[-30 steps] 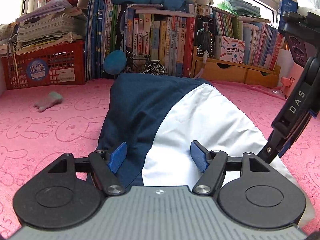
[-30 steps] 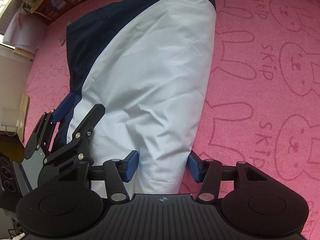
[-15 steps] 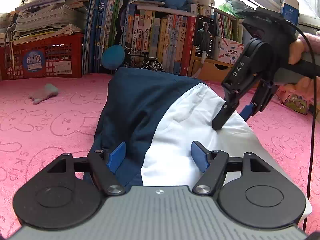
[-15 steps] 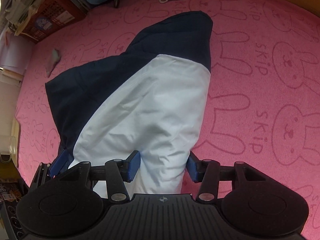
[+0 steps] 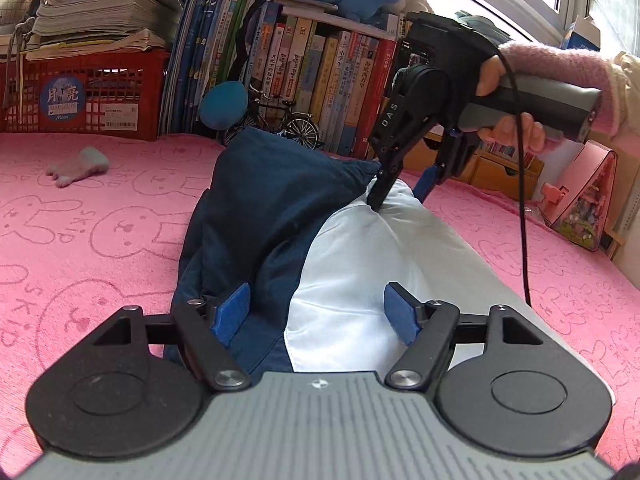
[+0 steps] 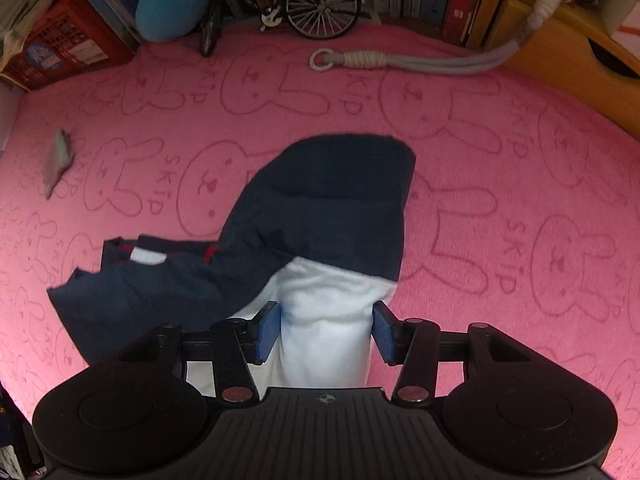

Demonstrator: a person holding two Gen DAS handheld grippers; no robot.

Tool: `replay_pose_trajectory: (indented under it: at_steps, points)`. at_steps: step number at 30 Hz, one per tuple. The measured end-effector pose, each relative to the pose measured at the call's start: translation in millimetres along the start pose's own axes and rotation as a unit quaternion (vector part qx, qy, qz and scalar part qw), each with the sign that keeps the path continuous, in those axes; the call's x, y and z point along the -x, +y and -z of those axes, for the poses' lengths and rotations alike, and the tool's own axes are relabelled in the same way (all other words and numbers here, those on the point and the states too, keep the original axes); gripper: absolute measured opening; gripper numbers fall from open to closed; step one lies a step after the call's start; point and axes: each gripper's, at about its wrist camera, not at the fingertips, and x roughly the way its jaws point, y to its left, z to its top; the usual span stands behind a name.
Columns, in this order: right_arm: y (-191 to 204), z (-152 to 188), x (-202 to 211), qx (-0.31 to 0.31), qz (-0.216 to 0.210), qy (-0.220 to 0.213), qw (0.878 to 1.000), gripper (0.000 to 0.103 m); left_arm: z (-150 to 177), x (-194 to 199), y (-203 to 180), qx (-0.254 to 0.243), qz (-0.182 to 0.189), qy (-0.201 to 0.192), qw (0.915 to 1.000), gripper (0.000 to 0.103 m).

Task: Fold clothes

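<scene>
- Navy-and-white fabric garment [image 5: 320,240]: lies lengthwise on the pink rabbit-print "SKIP" bed cover [image 5: 100,232], folded into a long band, white panel toward the cameras, navy end toward the bookshelf. In the right wrist view, a navy flap with a red-and-white stripe [image 6: 148,256] spreads out to the left.
- Handling (judgement): light, thin and limp; the creases suggest smooth woven cloth that may slide on itself. It will sag from any single pinch, so edges and corners are the best holds, one at each side of a fold line.
- Left gripper [image 5: 316,312]: fingers spread wide over the near end, one blue pad over navy, the other over white; nothing is pinched.
- Right gripper [image 6: 326,332]: fingers spread, straddling a raised ridge of white cloth. In the left wrist view its tip [image 5: 378,200] presses at the navy-white seam; whether the pads yet bear on the cloth cannot be told. A hand in a pink fuzzy sleeve [image 5: 556,68] holds it.
- Surroundings: small grey glove-like item [image 5: 78,166], model bicycle [image 6: 316,0], blue plush ball [image 6: 172,2], white knotted cord with ring [image 6: 360,60], red plastic crate [image 5: 84,92], row of books [image 5: 320,72].
- Obstructions (judgement): none lie on the garment; the cord and bicycle lie near beyond its far end.
</scene>
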Motion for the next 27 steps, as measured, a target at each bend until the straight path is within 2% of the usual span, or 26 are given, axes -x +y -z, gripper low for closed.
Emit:
replay_pose_trajectory:
  at_steps: [2,5,7,9,11,14,17,20,23,27]
  points:
    - [-4,-5,-16,-0.005,-0.004,-0.016,1.0,0.05,0,0,1,0.001,0.001,0.0,1.0,0.074]
    - [-11,-19,-13,0.0,0.024,-0.109,0.994,0.049,0,-1,-1,-0.004,-0.002,0.002,1.0,0.075]
    - [-14,-19,-10,-0.017,0.012,-0.134,0.991,0.052,0,-1,-2,-0.007,-0.004,0.003,1.0,0.076]
    - [-19,-5,-3,-0.019,-0.025,-0.143,0.989,0.057,0,-1,-2,-0.008,-0.003,0.002,1.0,0.076]
    - [-22,30,11,0.012,-0.043,-0.152,0.987,0.069,0,-1,-2,-0.008,-0.003,0.002,1.0,0.077]
    - [-21,100,34,0.061,-0.042,-0.194,0.978,0.073,1,-1,-2,-0.008,-0.002,0.002,1.0,0.078]
    - [-25,168,39,0.083,-0.024,-0.249,0.965,0.085,1,-1,-1,-0.008,-0.001,0.001,1.0,0.079]
    - [-29,234,39,0.098,0.0,-0.305,0.947,0.089,1,1,0,-0.002,-0.001,-0.004,1.0,0.078]
    - [-31,301,36,0.115,0.024,-0.358,0.926,0.092,0,9,-7,-0.017,-0.041,-0.011,0.9989,0.078]
    - [1,372,-11,0.153,0.042,-0.399,0.903,0.092,4,25,-13,-0.026,-0.107,-0.024,0.9937,0.08]
